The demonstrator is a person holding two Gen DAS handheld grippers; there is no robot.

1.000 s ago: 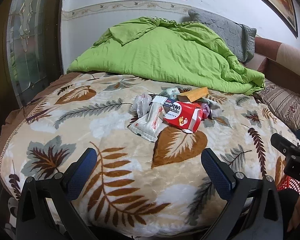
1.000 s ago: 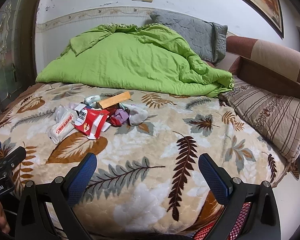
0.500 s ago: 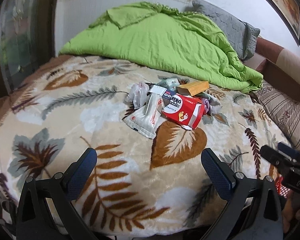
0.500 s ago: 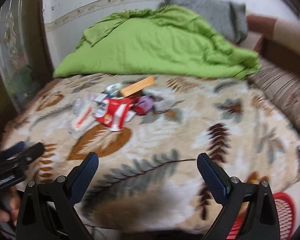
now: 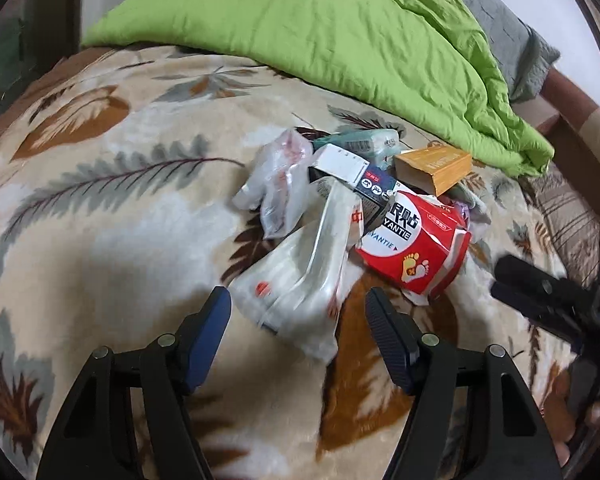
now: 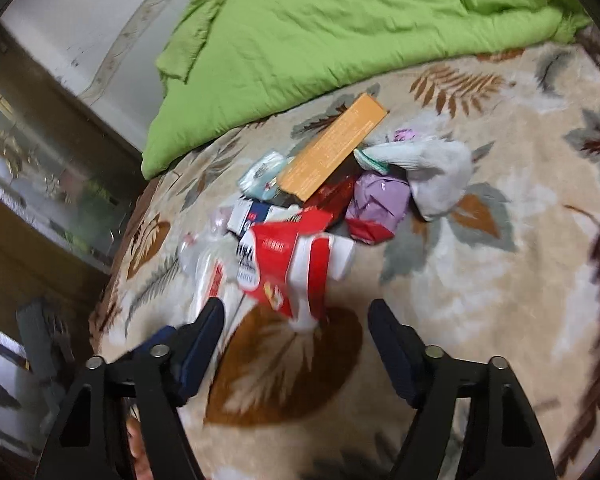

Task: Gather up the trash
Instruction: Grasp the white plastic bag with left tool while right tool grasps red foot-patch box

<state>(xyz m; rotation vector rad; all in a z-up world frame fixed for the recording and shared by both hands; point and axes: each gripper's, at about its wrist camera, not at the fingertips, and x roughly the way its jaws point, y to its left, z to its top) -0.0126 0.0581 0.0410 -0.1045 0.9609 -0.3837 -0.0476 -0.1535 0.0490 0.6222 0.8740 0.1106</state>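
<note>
Trash heap on the bed. The litter lies gathered in one loose pile near the middle of the leaf-patterned blanket, short of the bunched green quilt, so both tools can work it from the near edge of the bed. Nearest the left gripper is a crumpled clear plastic wrapper, its lower end lying between the blue pads; the jaws are about half spread and closing, but the pads do not yet press on the plastic. Touching the wrapper on its right is a torn red-and-white packet, printed with two small feet. Behind these lie a white-and-navy carton, a thin plastic bag, a pale green pack and an orange box propped on the rest.

In the right wrist view the right gripper faces the same red packet, whose lower white corner hangs just ahead of the gap between the pads; these jaws too are part-way in and closing, gripping nothing. Further off lie the orange box, a lilac wrapper and a grey crumpled cloth or bag; which it is cannot be told. Each tool appears aimed at the piece nearest its own side, probably so the two grasps do not collide. The soft, light wrappers are likely to slip or drag neighbours along.
</note>
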